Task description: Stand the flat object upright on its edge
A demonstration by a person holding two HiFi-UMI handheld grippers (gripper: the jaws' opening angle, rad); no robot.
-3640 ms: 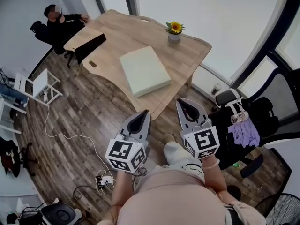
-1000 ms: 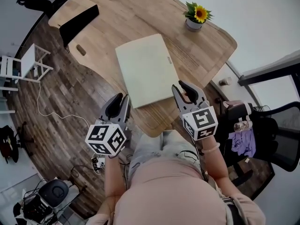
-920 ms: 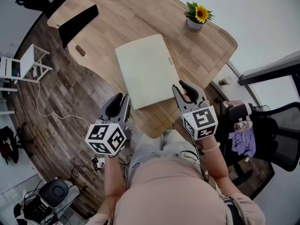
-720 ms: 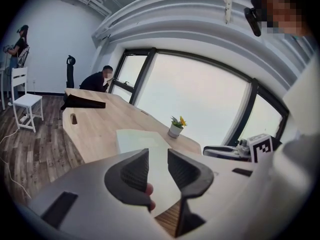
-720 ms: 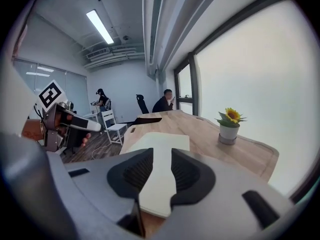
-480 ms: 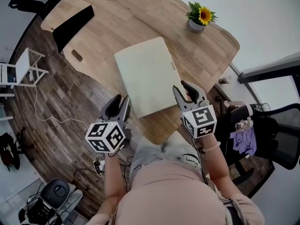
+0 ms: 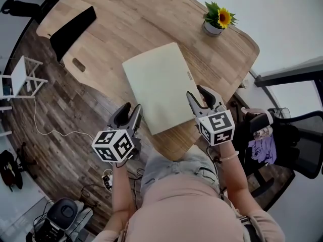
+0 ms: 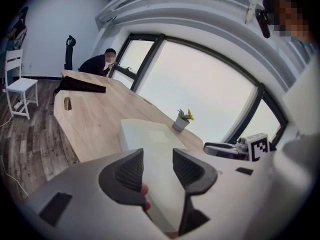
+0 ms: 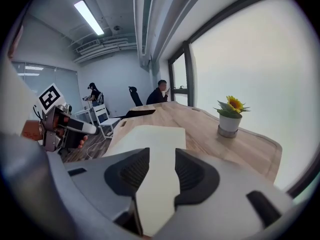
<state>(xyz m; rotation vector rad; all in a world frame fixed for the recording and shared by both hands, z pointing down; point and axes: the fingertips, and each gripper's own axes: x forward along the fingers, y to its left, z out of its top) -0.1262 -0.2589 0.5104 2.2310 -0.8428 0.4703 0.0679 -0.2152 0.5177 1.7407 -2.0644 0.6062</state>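
Left tool (image 7: 130, 110): jaws apart, just been opening, gripped nothing | right tool (image 7: 201, 94): likewise | cream rectangular flat pad (image 7: 160, 84) lay on the light wooden bench (image 7: 126, 19), near end between them.

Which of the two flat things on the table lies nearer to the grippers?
The cream slab, at the near edge; the black panel lies at the far corner.

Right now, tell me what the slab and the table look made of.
The slab: probably foam or a padded cushion; pale cream, matte, thick, with softly rounded edges. A rigid covered board cannot be ruled out.
The table: light wood, matte finish, with visible grain and plank seams.
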